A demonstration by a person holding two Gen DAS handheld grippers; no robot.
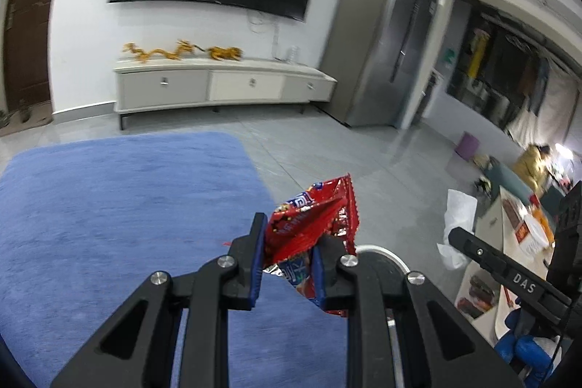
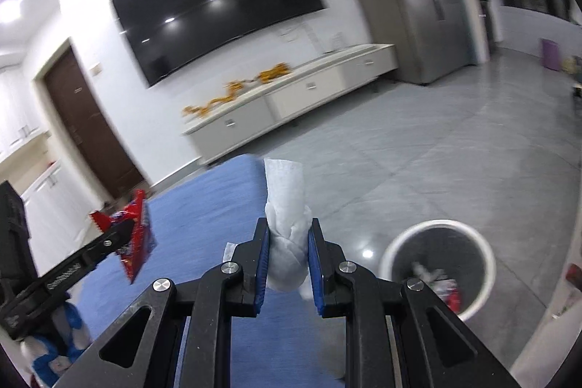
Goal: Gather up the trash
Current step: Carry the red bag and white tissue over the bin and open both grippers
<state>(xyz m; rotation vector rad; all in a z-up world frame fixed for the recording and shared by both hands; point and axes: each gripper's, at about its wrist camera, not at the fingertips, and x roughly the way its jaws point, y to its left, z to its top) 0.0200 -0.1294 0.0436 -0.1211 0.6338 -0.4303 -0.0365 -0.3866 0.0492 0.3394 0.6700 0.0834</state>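
The left gripper [image 1: 289,242] pinches a crumpled red wrapper [image 1: 313,213], its print unreadable. The right gripper [image 2: 288,242] pinches a white tissue [image 2: 287,206]; the bin [image 2: 473,242] contents are blurred.

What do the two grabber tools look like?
Both are black plastic. The left tool and right tool have blue ridged pads, round silver bolts and triangle cut-outs. White letters run along the side. Blue and white gloves hold them.
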